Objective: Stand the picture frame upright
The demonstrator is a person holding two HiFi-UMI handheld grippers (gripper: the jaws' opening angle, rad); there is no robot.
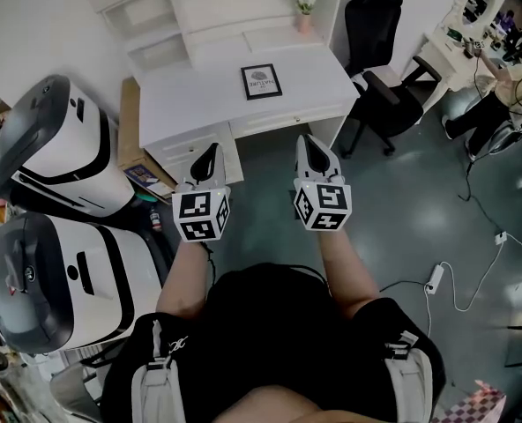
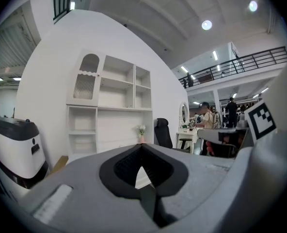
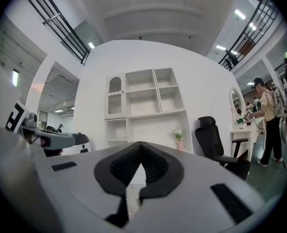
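left gripper (image 1: 210, 154) jaws closed, empty | right gripper (image 1: 308, 144) jaws closed, empty, beside the left, apart | frame (image 1: 261, 81) ahead of both tips, untouched, flat on desk (image 1: 190, 95) | chair (image 1: 380, 82) ahead-right of right gripper

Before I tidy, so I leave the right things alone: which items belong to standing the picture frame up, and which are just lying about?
Job: picture frame, flat on the white desk; left gripper and right gripper, both shut and empty.
Lying about: flower vase, black chair, white machines, power strip.
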